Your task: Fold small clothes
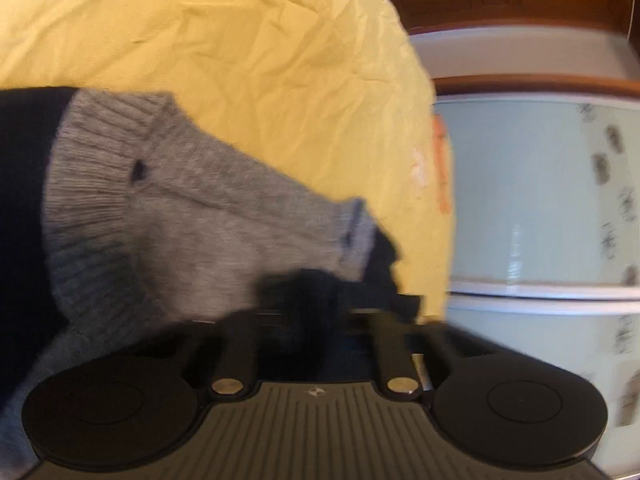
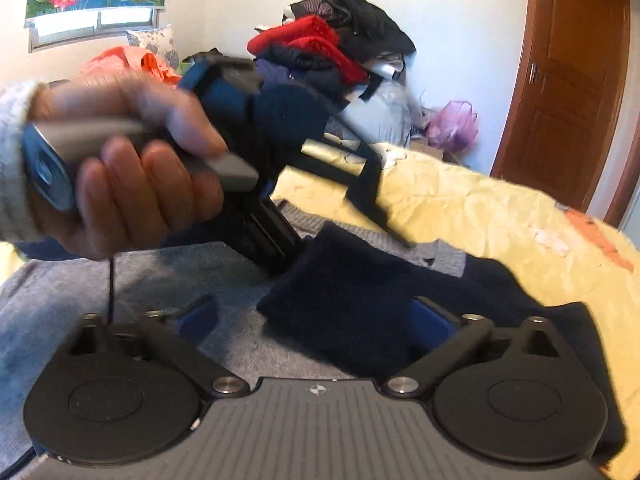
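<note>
A small sweater point(image 1: 168, 200), grey with dark blue parts, lies on a bed with a yellow sheet point(image 1: 248, 40). In the left wrist view it fills the left and middle of the picture. In the right wrist view it lies across the bottom half.

The left gripper point(image 1: 304, 304) is low in the middle of its own picture. Its jaws are pressed together on a dark blue bit of the sweater, most likely a sleeve point(image 2: 352, 280). In the right wrist view this same gripper comes in from the left, with a hand point(image 2: 132, 152) around its handle, and it meets the blue cloth in the middle of the picture.

The right gripper point(image 2: 316, 320) sits at the bottom of its picture. Its jaws are spread wide, one on each side of the blue cloth, and they pinch nothing.

I think the step is folding the blue sleeve over the grey body. The next move needs the sleeve laid flat on the grey part. The right gripper may need to hold the sweater down or take the other end.

The pictures are blurry, so the small edges of the cloth are hard to see.

The sheet is bare above and to the right of the sweater, so there is room to move that way. The bed's edge point(image 1: 444, 200) runs down the right of the left wrist view. A pile of clothes point(image 2: 332, 48) sits at the top middle of the right wrist view, well apart from the sweater. A brown door point(image 2: 572, 80) stands at the upper right.
</note>
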